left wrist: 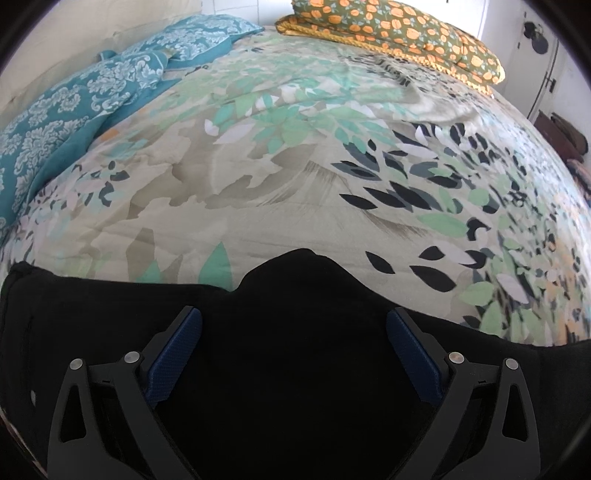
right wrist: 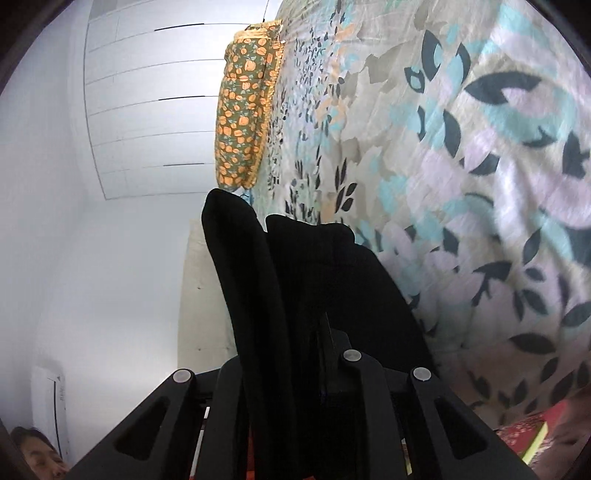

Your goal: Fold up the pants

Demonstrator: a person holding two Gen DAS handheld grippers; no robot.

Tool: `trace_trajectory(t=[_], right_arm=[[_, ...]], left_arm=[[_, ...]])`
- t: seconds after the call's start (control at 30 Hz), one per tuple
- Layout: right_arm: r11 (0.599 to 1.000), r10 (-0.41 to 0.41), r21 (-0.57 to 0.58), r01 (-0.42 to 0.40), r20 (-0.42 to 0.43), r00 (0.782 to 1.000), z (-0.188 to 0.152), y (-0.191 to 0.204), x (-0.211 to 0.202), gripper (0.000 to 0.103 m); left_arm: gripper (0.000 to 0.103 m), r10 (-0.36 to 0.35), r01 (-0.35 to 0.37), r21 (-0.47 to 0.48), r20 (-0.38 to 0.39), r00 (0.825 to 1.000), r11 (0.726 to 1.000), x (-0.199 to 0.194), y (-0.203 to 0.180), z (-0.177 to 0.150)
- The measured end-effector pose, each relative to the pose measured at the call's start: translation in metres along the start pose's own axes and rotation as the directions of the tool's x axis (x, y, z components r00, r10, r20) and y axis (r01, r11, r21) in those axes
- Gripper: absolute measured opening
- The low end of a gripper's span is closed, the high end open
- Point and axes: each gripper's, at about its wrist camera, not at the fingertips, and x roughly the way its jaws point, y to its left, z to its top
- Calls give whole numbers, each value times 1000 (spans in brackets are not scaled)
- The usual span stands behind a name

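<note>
The left claw point(left wrist: 293, 325) stands spread wide, its blue pads point(left wrist: 173, 354) apart on either side of the black pants point(left wrist: 295, 369), which lie beneath it along the near edge of the bed point(left wrist: 258, 177); the pads do not press the cloth. The right claw point(right wrist: 325, 325) is pressed together, pinching a fold of the pants point(right wrist: 314, 280) that rises between its fingers clear of the bed. The bed carries a leaf-patterned cover in grey, green and dark blue, with a teal patterned pillow point(left wrist: 74, 107) at its far left and an orange-flowered pillow point(left wrist: 399, 29) at the far side. White walls point(right wrist: 110, 221) stand behind. The left claw tips steeply down at the cover; the right one is rolled, so the bed stands on edge in its view. The right claw's fingertips are lost in the black cloth, and the pants run out of both views.
</note>
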Motion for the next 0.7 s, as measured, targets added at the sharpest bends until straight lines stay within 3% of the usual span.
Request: trace_trajectory(t=[0.13,0.33,0.47,0.57,0.6,0.63,0.7], right_arm=[[995,97,33,-95,-48,994,-24,28,40,13],[988,154,57,-144,-215,964,-65,62,170,13],[997,54,-24,-68,-369,928,-103,73,275,13],[977,-127,-211,37,-432,893,-135,82,344,21],[950,-216,-299,85,-437,873,-145,86,363,33],[929,-275,-351,117,-444,853,-154,90,376,52],[916,-281,-389,97,-449,848,-160,99,378,61]], left_arm=[[98,-120,122,-33,53,991,992,-63,12,-10],[101,-182,191,-31,192,964,981,-150,35,-40],[101,-161,185,-70,258,953,980,-154,51,-71],[101,-177,201,-100,202,963,975,-139,58,-75],[101,-190,215,-103,211,959,971,-139,60,-73],[101,-193,221,-105,227,955,970,-140,62,-71],[101,-198,229,-109,243,950,967,-143,67,-70]])
